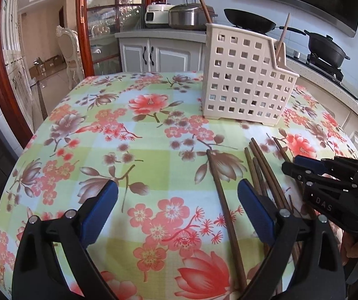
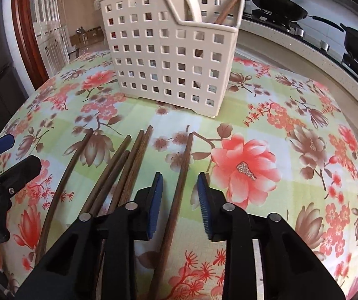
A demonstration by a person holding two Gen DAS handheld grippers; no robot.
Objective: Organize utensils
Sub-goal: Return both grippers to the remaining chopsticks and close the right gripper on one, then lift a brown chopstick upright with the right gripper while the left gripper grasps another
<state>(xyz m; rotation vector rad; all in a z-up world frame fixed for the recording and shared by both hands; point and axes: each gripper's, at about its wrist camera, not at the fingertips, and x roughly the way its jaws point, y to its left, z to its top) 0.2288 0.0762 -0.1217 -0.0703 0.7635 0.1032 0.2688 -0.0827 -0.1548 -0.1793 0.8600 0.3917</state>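
While your right gripper [image 2: 180,200] straddles one chopstick [image 2: 176,200] unclamped, its axis points toward twelve o'clock, at the caddy [image 2: 168,50]. Six chopsticks lie flat; two stand inside. Your left gripper [image 1: 176,210] is spread wide.

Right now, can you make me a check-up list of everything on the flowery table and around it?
Surface: floral tablecloth covers the table.
Job's things: beige perforated utensil caddy stands upright; one chopstick in the caddy leans out of it. Six loose wooden chopsticks lie on the cloth; the rightmost chopstick lies apart from the rest.
Clutter: nothing seen.
Grippers: right gripper is open, jaws straddling the rightmost chopstick, not closed on it. Left gripper is open, with the leftmost chopstick lying between its fingers.
Cables: nothing seen.
Surroundings: wok and black pot on the stove, rice cooker on the counter, white chair beyond the door.
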